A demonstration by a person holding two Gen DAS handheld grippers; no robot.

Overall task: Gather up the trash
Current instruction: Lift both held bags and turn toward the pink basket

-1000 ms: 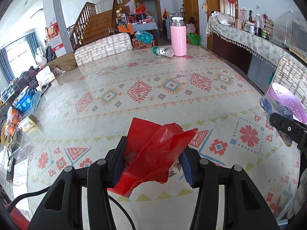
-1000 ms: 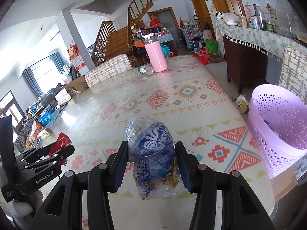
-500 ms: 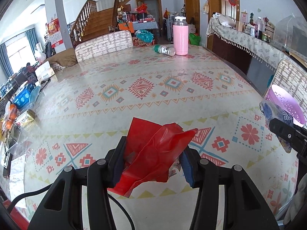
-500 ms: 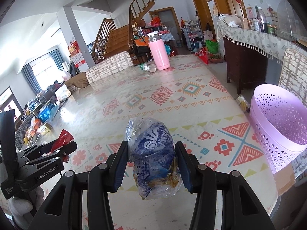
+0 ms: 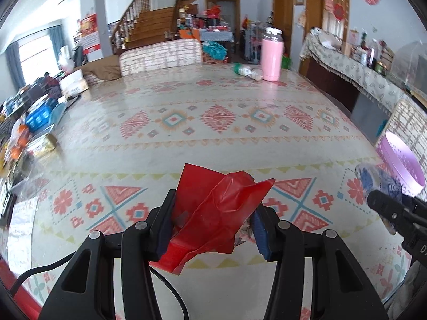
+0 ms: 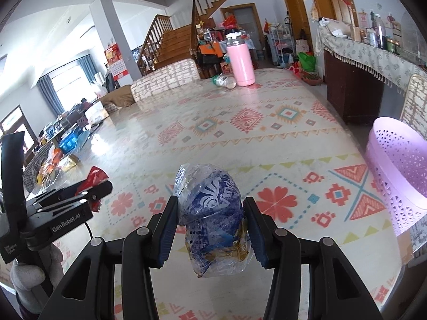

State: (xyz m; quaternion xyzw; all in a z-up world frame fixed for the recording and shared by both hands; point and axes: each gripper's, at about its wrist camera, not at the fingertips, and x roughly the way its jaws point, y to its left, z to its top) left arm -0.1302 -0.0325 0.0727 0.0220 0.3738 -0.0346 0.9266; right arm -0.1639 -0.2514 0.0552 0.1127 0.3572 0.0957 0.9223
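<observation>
"GenRobot.AI" on left gripper [image 6: 102, 184]

A red wrapper held over a big table

The left gripper [image 5: 212, 225] squeezes a crumpled red wrapper [image 5: 217, 213] between its two black fingers, low in the middle. Under it lies a table [image 5: 186, 138] with red and blue shapes on its cloth. At 1 o'clock, far back, a pink bottle [image 5: 271, 53] stands up, and a clear bottle [image 5: 246, 71] lies on its side just beside it. At 3 o'clock the right gripper [image 5: 384, 202] pokes in with a blue bag [image 5: 373, 180], near a purple basket [image 5: 403, 160].
</observation>
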